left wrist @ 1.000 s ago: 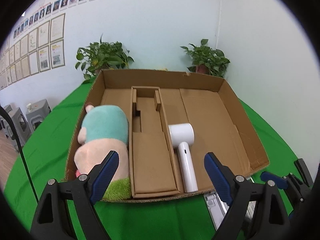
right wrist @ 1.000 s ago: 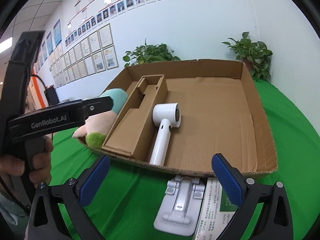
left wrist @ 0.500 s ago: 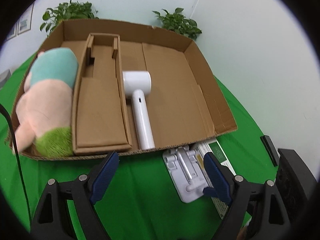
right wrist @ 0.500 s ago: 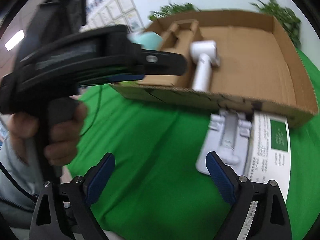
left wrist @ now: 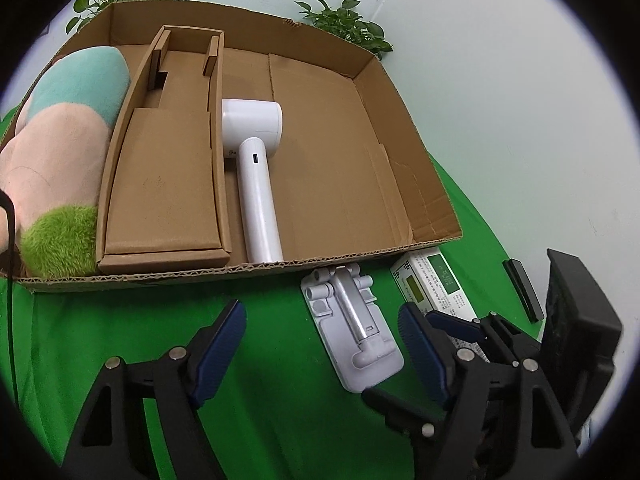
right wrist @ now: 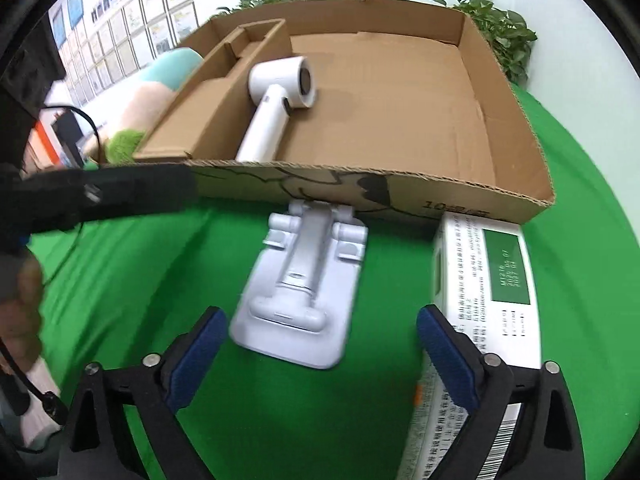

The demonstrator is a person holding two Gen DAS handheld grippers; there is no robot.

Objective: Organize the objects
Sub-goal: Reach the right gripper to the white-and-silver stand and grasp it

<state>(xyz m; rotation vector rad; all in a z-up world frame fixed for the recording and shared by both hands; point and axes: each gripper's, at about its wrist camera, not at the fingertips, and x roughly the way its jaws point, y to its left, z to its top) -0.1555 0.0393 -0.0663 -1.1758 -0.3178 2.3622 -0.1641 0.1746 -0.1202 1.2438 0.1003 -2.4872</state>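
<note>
Two grippers, left gripper (left wrist: pixel 320 350) and right gripper (right wrist: pixel 322 346), jaws released, empty. White folding stand (right wrist: pixel 302 288) lies flat on the table just before the cardboard box (right wrist: pixel 508 84), touching its front wall. Risk: low, slick plate may skid or slip free; medicine carton (right wrist: pixel 488 276) beside it could snag. Hair dryer (right wrist: pixel 276 112) inside the box.

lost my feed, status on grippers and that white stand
Both grippers, left and right, open, empty. White stand flat on cloth, outside box. Nothing blocking.

Both grippers pulled back from cardboard box (left wrist: pixel 400 128), right gripper (right wrist: pixel 320 344) lowered over white stand (right wrist: pixel 300 292)
</note>
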